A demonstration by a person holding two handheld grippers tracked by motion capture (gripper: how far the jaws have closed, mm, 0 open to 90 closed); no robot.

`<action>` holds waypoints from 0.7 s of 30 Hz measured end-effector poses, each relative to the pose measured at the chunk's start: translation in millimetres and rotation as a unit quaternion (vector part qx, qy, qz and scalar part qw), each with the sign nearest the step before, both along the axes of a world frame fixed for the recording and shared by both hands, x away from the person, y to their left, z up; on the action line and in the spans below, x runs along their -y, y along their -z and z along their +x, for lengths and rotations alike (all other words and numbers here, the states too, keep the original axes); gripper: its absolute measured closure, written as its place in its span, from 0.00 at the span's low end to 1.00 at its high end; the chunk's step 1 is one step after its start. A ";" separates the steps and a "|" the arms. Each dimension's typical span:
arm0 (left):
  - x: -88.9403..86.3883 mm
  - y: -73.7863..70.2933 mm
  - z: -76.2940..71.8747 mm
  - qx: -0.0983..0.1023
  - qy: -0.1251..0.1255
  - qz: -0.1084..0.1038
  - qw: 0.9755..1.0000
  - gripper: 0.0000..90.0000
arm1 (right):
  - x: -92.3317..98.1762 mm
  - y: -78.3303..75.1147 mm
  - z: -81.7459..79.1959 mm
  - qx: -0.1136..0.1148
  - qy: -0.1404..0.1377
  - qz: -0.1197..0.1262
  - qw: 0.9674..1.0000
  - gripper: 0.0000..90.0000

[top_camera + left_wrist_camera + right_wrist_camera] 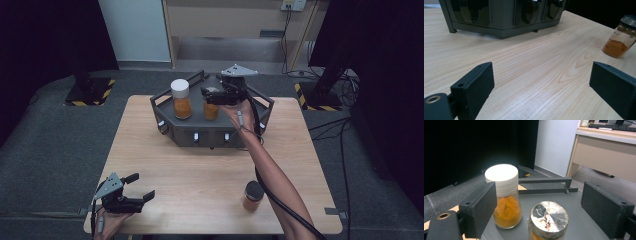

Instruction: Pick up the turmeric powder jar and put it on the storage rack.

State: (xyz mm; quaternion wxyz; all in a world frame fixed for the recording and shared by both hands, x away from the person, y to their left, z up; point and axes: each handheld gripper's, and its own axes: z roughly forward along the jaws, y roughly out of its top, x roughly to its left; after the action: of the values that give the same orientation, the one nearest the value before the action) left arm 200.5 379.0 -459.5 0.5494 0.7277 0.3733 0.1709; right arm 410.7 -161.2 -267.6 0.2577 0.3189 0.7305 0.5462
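A dark grey rack [210, 135] stands at the table's far middle. On its top sit a white-lidded jar of orange powder [181, 100] and a second jar [210, 111] with a foil-sealed mouth [548, 220]. My right gripper [212, 97] hovers just above that sealed jar, open, with its jaws standing wide to either side and clear of it in the right gripper view [541, 195]. The white-lidded jar [505, 195] stands upright just beyond the left jaw. My left gripper [142, 186] rests open at the table's front left, and nothing lies between its jaws [541, 77].
A black-lidded jar of orange powder [253, 196] stands alone on the wooden table [200, 170] at the front right, also seen far right from the left gripper [621, 37]. The rack's rail [544, 180] rims its top. A desk and cables lie beyond the table.
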 end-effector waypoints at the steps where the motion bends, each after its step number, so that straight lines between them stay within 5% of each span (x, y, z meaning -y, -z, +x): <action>1: -0.1 0.1 0.2 0.000 0.000 0.000 1.000 0.05 | 1.3 -0.8 -2.2 0.004 0.000 -0.001 1.000 0.15; 21: 0.4 0.0 0.6 -0.001 0.002 0.001 1.000 0.05 | 39.3 -11.9 -44.0 0.029 -0.029 -0.010 0.999 0.14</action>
State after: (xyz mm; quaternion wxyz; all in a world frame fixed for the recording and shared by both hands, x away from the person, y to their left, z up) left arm 201.1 378.6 -459.5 0.5486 0.7291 0.3724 0.1696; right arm 366.7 -200.5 -255.8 0.2659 0.2792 0.7373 0.5547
